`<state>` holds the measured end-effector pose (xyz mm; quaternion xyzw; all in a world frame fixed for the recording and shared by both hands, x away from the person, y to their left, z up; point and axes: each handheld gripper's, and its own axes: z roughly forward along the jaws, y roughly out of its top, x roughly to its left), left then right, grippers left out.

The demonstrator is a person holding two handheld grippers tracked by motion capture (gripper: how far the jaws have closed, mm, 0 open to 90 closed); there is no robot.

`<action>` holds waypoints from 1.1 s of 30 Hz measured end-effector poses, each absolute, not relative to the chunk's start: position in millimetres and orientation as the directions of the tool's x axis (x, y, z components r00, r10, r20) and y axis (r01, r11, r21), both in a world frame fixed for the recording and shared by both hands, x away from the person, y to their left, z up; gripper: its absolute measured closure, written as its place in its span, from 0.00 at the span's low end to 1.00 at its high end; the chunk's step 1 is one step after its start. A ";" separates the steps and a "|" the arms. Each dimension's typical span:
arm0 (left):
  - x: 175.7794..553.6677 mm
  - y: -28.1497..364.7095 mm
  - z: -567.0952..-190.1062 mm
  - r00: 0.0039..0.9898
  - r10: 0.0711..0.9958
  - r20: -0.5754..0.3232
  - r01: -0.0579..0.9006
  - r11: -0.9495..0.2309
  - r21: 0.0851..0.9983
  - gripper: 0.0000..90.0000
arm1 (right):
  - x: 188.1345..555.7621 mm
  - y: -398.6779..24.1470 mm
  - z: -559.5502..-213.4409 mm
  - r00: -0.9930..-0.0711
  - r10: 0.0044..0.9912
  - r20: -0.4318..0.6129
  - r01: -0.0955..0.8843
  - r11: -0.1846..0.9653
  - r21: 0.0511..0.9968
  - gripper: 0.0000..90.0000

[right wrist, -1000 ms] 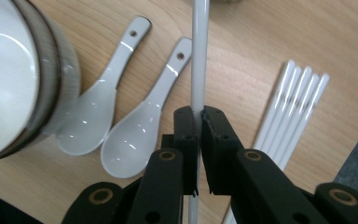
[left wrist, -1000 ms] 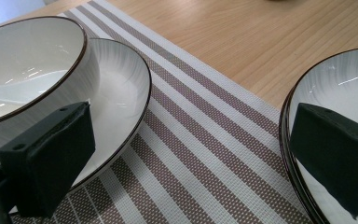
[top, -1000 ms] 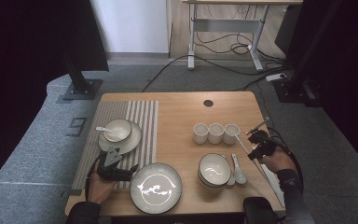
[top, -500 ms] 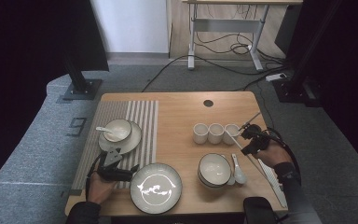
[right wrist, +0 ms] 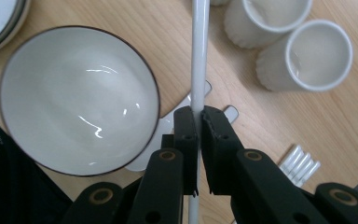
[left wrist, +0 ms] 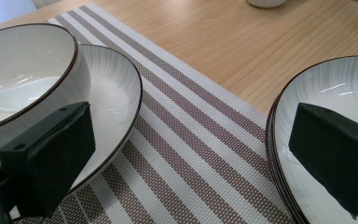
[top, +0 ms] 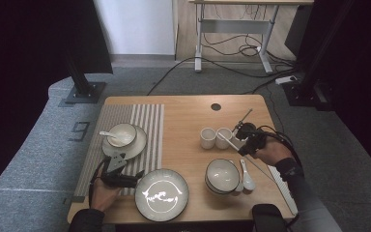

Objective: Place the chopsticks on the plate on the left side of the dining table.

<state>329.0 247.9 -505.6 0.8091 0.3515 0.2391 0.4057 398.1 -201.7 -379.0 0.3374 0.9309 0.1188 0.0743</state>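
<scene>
Running straight up between the black jaws of the right gripper (right wrist: pixel 197 122), a white chopstick (right wrist: pixel 199 51) is clamped there, its long end reaching out over the wooden table (right wrist: pixel 121 18) between a dark-rimmed white bowl (right wrist: pixel 77 98) and two ribbed white cups (right wrist: pixel 310 53). A white spoon (top: pixel 248 180) lies beside that bowl. Farther left, the left gripper (left wrist: pixel 191 168) rests with jaws apart over the striped placemat (left wrist: pixel 191 135), between two plates.

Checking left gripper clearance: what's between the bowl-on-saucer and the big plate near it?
Bare striped placemat only, seen in the left gripper view between the saucer and the plate; the open left gripper straddles that gap.
</scene>
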 end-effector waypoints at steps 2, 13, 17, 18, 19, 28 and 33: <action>329.1 248.0 -504.9 0.641 0.762 0.092 0.378 -0.417 0.826 0.00 | 397.9 -193.5 -376.2 -0.778 0.626 -0.058 0.593 0.761 0.263 0.94; 327.7 248.6 -499.1 0.650 0.756 0.078 0.381 -0.412 0.828 0.01 | 398.0 -154.0 -373.5 -0.850 0.520 -0.083 0.493 0.841 0.221 0.94; 326.8 247.6 -496.1 0.666 0.743 0.064 0.381 -0.413 0.827 0.02 | 396.9 -139.0 -372.3 -0.872 0.482 -0.091 0.456 0.865 0.211 0.94; 326.6 247.3 -495.7 0.669 0.741 0.062 0.382 -0.414 0.827 0.03 | 396.7 -134.6 -371.9 -0.879 0.468 -0.092 0.442 0.872 0.211 0.94; 326.5 246.8 -495.1 0.674 0.737 0.059 0.383 -0.416 0.824 0.03 | 396.4 -131.8 -371.8 -0.884 0.458 -0.094 0.432 0.877 0.209 0.94; 325.0 241.7 -488.3 0.712 0.701 0.042 0.387 -0.442 0.810 0.04 | 393.0 -102.1 -372.2 -0.921 0.376 -0.104 0.352 0.916 0.192 0.94; 324.9 237.8 -482.6 0.740 0.672 0.041 0.381 -0.468 0.798 0.06 | 391.1 -90.9 -375.1 -0.937 0.332 -0.107 0.311 0.934 0.175 0.94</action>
